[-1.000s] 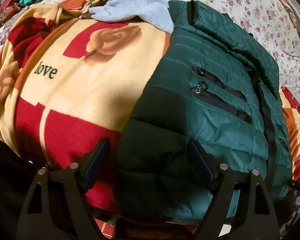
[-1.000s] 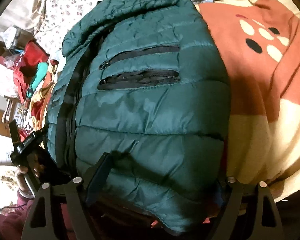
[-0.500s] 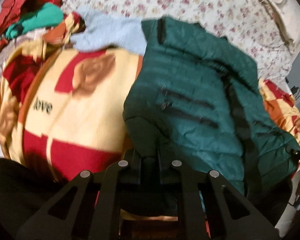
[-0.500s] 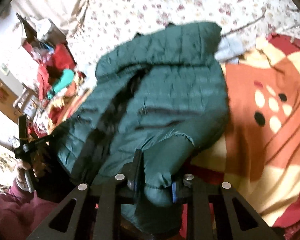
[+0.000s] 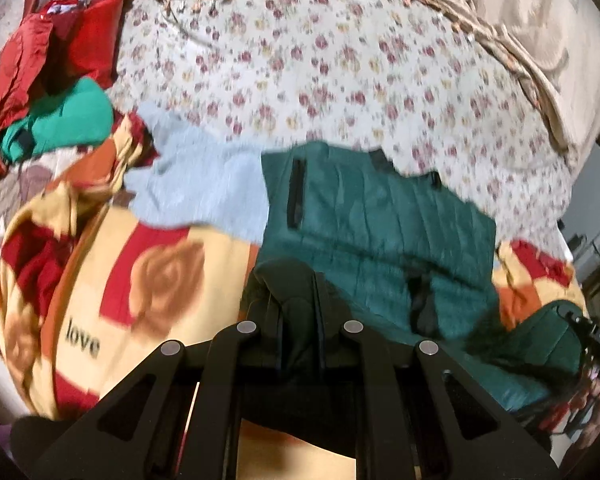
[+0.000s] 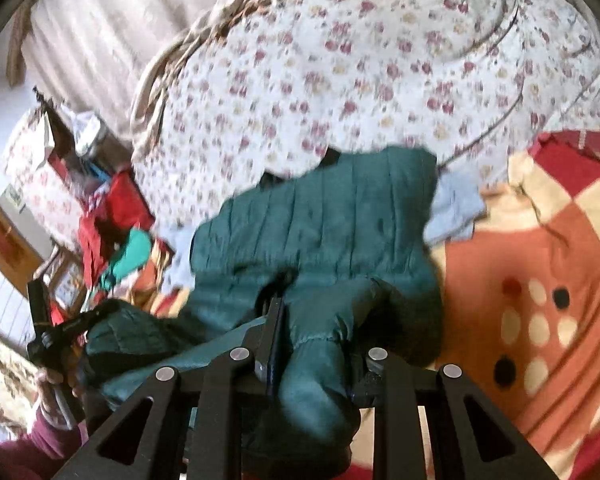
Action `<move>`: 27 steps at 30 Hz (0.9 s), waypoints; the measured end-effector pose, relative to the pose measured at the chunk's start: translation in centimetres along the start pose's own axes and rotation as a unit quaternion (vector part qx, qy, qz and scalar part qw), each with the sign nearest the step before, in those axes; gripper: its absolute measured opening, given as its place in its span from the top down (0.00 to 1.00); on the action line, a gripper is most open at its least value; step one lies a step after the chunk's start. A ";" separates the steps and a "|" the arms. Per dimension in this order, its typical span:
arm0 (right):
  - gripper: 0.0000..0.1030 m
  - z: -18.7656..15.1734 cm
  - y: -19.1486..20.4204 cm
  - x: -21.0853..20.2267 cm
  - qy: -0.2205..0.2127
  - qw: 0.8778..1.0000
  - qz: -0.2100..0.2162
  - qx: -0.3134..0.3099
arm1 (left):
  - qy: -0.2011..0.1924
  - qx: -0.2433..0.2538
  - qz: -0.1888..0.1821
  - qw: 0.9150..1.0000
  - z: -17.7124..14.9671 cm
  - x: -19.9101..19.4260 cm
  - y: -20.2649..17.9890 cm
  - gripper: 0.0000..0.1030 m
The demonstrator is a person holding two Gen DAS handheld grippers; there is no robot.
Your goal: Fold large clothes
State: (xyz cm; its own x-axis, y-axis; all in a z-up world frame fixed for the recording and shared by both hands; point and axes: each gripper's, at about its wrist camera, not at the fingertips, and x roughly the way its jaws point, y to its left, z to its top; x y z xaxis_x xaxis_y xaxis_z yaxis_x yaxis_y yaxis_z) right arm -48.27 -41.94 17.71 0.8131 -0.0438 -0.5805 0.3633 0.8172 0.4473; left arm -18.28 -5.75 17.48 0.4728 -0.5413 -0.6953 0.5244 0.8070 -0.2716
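Note:
A dark green quilted jacket lies on a red and cream "love" blanket on the bed. My left gripper is shut on the jacket's near hem, and a bunch of dark fabric stands up between its fingers. In the right wrist view the jacket stretches away from my right gripper, which is shut on another part of the near hem. The hem is lifted off the blanket and the jacket's far part with the collar still rests on the bed.
A pale blue garment lies beside the jacket's far left. A pile of red and teal clothes sits at the far left. A floral sheet covers the bed beyond. The other gripper and hand show at the right edge.
Both grippers went from open around the hem to shut on it. They have lifted and drawn it back, so the jacket looks smaller and farther away, and more of the floral sheet shows.

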 end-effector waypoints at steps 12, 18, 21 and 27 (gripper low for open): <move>0.79 9.6 -4.9 8.8 -0.016 0.997 -0.058 0.044 | -0.021 -0.001 0.066 0.998 9.5 10.0 -3.4 0.89; 0.79 12.1 -9.0 15.6 0.001 0.992 -0.080 0.096 | 0.025 -0.017 0.113 0.993 11.1 18.3 -2.4 0.89; 0.73 12.1 -10.3 17.8 0.007 0.991 -0.069 0.112 | 0.035 -0.010 0.128 0.991 10.7 20.6 -2.5 0.88; 0.58 12.1 -9.5 14.0 -0.018 0.993 -0.054 0.102 | 0.037 -0.018 0.115 0.992 10.8 21.8 -2.4 0.87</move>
State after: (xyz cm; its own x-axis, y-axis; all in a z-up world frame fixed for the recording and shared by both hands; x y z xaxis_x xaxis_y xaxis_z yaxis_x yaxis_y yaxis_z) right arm -34.80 -57.26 13.60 0.7789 -0.1482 -0.6094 0.5308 0.6734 0.5146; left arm -1.57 -22.03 10.13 0.5226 -0.3239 -0.7887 0.3819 0.9160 -0.1231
